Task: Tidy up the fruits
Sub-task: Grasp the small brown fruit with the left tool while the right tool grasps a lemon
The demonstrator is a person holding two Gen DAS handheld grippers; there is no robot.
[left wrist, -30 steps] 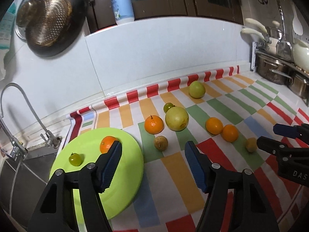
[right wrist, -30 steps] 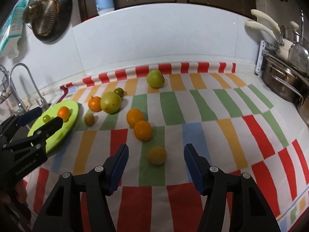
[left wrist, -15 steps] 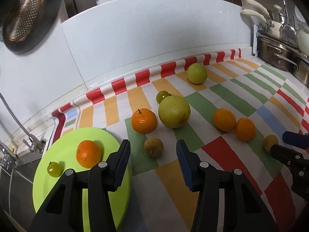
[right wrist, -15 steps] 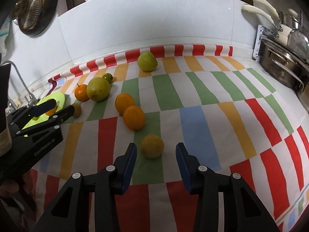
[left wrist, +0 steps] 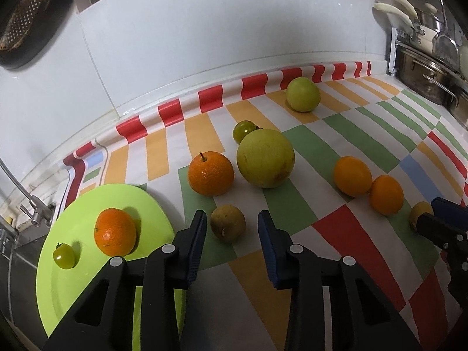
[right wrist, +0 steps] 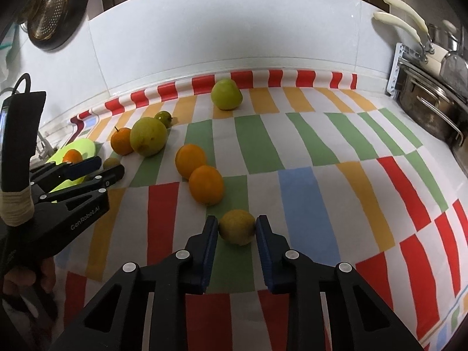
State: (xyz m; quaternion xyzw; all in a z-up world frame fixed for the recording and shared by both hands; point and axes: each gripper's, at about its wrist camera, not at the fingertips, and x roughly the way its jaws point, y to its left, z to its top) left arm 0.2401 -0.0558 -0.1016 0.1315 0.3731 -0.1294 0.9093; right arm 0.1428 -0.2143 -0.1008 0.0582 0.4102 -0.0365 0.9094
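Between right gripper (right wrist: 237,228) jaws: yellow fruit (right wrist: 237,226), pads touching. Left gripper (left wrist: 231,228) jaws apart, flanking brown fruit (left wrist: 228,223).

- The left gripper (left wrist: 229,235) is matte black plastic, with two triangular cut-out arms and silver round screws (left wrist: 167,248) at the joints.
- Its ribbed fingertip pads (left wrist: 196,245) are dark blue.
- The right gripper (right wrist: 237,231) is built the same.
- Seen from the right wrist, the left one carries white "GenRobot.AI" lettering (right wrist: 85,216) (slightly blurred), tan tape wrapping (right wrist: 16,206) and a black cable (right wrist: 22,83).
- The bare-skinned hand (right wrist: 27,280) below is blurred.
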